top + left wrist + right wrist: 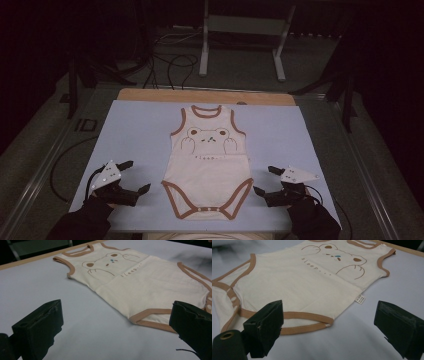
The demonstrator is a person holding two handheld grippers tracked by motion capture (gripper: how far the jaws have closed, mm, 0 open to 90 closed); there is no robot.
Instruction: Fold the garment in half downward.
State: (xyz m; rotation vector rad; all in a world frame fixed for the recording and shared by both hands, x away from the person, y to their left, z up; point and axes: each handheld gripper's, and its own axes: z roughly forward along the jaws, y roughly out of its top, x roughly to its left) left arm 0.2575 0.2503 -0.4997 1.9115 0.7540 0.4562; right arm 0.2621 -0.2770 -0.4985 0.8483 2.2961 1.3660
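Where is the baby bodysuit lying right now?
In the high view, the bodysuit lies flat, centred on the blue mat, between the left gripper and right gripper, neck toward the far edge.

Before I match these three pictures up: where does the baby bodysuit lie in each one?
High view: bodysuit flat at the mat's centre, neck away from the person.
Left gripper view: upper right, neck far left.
Right gripper view: upper left, neck far right.
Shared landmark: the bear print on its chest.
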